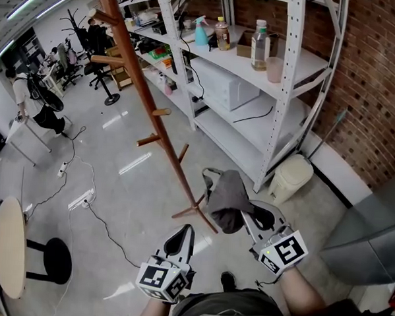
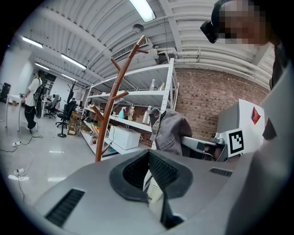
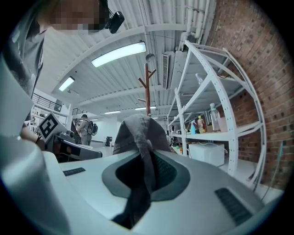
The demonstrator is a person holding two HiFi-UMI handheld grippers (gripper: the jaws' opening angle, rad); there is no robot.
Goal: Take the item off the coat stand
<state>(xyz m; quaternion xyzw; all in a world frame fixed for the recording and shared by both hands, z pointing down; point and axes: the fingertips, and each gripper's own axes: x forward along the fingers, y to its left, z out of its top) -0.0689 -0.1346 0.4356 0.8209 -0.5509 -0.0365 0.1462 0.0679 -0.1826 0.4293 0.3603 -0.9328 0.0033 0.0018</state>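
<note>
The brown wooden coat stand rises at the upper left of the head view, its pegs bare; it also shows in the left gripper view and, far off, in the right gripper view. A grey cloth item, cap-like with a strap loop, hangs clear of the stand near its base. My right gripper is shut on this cloth, which runs down between its pads. My left gripper sits lower left of the item, shut, with nothing in it. The item hangs beyond its tips.
A white metal shelf unit with bottles and a microwave stands against the brick wall. A cream bin sits by its foot. A round table, a black stool and floor cables lie left. People stand far left.
</note>
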